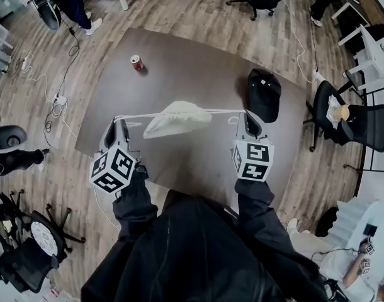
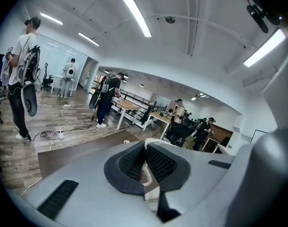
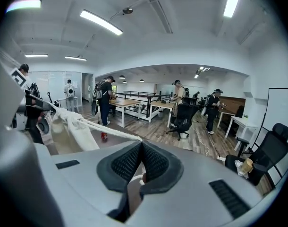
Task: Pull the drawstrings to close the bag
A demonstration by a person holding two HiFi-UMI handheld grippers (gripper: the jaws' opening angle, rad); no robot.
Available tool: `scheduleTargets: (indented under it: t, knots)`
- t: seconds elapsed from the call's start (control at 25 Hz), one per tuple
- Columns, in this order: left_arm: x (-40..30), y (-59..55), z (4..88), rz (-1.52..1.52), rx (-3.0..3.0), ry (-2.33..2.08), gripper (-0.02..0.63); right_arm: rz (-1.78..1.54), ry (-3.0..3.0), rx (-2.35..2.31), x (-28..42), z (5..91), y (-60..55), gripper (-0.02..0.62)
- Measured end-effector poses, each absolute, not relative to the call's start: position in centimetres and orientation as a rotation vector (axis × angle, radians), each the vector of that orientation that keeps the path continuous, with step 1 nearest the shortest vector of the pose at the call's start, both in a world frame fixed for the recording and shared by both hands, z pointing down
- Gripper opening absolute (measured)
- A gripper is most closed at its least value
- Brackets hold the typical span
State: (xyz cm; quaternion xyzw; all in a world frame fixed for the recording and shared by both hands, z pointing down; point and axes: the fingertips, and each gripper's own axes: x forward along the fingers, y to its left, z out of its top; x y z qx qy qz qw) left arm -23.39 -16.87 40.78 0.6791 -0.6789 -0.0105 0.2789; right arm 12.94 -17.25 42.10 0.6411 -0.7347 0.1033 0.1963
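Arms reach forward side by side. Your left gripper (image 1: 119,121) and right gripper (image 1: 246,116) sit level with each other over the table (image 1: 198,61), both tipped slightly down. Left jaws are clamped on the left drawstring (image 1: 141,114), right jaws on the right drawstring (image 1: 223,111). The bag (image 1: 177,118) hangs midway between the grippers, long axis left-right, gathered mouth up on the taut strings.

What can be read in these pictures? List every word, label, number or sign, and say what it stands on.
No text is readable.
Red can: print too small to read.
Marker cube on the left gripper: black-and-white square patterns, no letters or digits.
Marker cube on the right gripper: the same, patterns only.
Cream bag: no print visible.
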Motion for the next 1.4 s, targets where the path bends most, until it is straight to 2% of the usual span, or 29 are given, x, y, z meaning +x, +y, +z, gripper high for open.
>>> scheduleTargets:
  t: [0.52, 0.84, 1.16, 1.4]
  knots:
    - [-23.2, -15.9, 42.7, -0.004, 1.81, -1.759, 0.034, 0.36, -2.105, 1.71, 13.9, 43.2, -15.6, 0.023]
    - [-22.8, -13.2, 42.3, 0.16, 1.939, -1.669, 0.034, 0.341, -2.252, 1.564, 12.9, 40.4, -12.4, 0.023]
    - [-19.2, -15.3, 50.4, 0.467, 2.008, -1.524, 0.034, 0.508, -2.182, 1.31, 10.4, 48.5, -13.8, 0.023]
    - [-17.8, -17.3, 57.8, 0.532, 1.936, -1.441, 0.034, 0.566, -2.13, 1.18, 7.7, 54.7, -16.5, 0.023]
